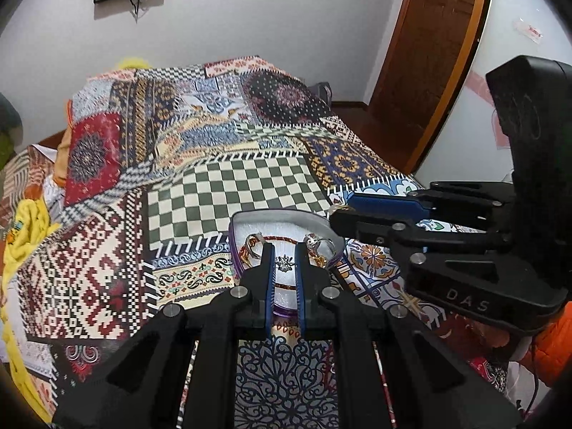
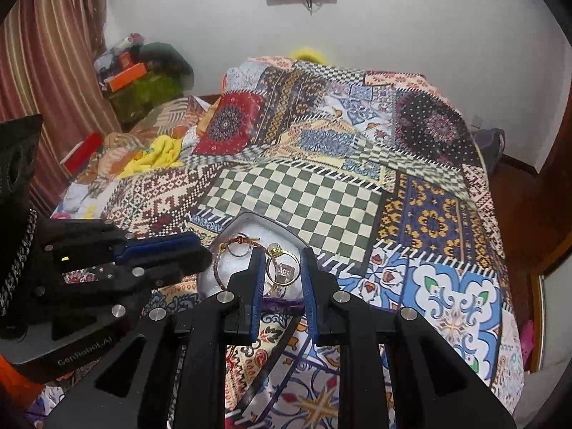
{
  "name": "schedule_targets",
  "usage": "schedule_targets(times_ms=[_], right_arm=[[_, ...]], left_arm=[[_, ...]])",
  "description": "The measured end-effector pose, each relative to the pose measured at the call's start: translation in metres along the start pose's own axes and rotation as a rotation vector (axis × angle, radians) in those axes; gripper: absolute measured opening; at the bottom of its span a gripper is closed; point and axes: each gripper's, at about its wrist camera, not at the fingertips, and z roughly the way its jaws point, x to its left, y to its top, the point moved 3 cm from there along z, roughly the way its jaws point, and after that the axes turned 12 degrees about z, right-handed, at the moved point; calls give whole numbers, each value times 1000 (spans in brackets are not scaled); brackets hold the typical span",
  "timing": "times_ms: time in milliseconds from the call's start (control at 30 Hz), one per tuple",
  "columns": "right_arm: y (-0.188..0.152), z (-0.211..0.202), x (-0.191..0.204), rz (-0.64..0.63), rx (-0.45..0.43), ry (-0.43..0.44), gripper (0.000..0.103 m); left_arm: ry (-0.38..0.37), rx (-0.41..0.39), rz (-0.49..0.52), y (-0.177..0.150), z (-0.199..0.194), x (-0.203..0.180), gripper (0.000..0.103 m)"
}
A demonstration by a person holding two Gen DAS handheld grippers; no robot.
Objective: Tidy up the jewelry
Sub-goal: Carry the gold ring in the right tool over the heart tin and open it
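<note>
A small jewelry box with a white lining and purple rim lies open on the patchwork bedspread; it also shows in the right wrist view. It holds a red cord bracelet, rings and a small dark brooch. In the right wrist view a gold ring with a stone lies between the fingers. My left gripper is open a little over the box, around the brooch. My right gripper is open over the box's right side; it shows in the left wrist view.
The patterned bedspread covers the whole bed. Yellow cloth and clutter lie at the left. A wooden door stands at the right, a striped curtain at the far left.
</note>
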Motion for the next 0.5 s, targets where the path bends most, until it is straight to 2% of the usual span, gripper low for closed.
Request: schedule_targets(times_ms=[500], right_arm=[[-1, 33, 4, -44, 115, 28, 18]], left_arm=[[-5, 29, -5, -5, 9, 6, 9]])
